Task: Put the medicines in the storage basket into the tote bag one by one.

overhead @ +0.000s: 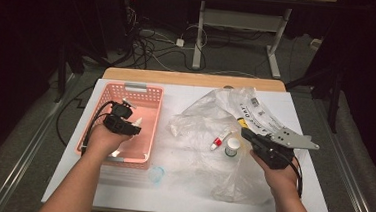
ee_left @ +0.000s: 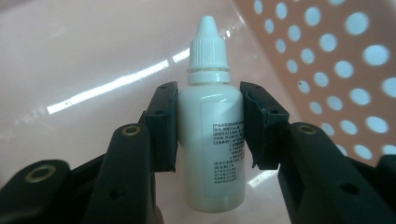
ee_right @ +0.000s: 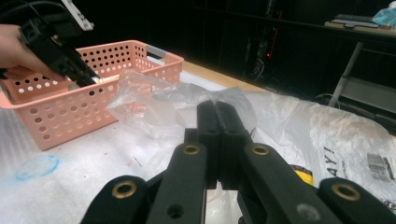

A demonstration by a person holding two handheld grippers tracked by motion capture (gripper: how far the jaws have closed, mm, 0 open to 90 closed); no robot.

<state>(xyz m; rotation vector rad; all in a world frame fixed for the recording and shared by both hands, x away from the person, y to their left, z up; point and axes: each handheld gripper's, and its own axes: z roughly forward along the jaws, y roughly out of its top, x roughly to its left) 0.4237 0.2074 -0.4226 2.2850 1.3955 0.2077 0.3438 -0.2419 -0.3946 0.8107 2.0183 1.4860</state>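
A white dropper bottle (ee_left: 212,140) with a ribbed cap and a printed label stands upright between the pads of my left gripper (ee_left: 209,123), which is shut on its body. That gripper (overhead: 133,130) hangs inside the pink perforated basket (overhead: 127,89), just above its floor. My right gripper (overhead: 246,135) hovers over the crumpled clear plastic bag (overhead: 200,122); its jaws (ee_right: 217,112) are shut with nothing between them. Just left of its tips a red-capped tube (overhead: 218,139) and a small white jar (overhead: 232,147) lie on the bag.
The basket (ee_right: 70,112) sits at the table's left, with the left gripper (ee_right: 81,77) reaching into it. A pale blue ring (overhead: 156,174) lies on the white table cover near the basket's front corner. A yellow item (overhead: 243,122) shows under the bag.
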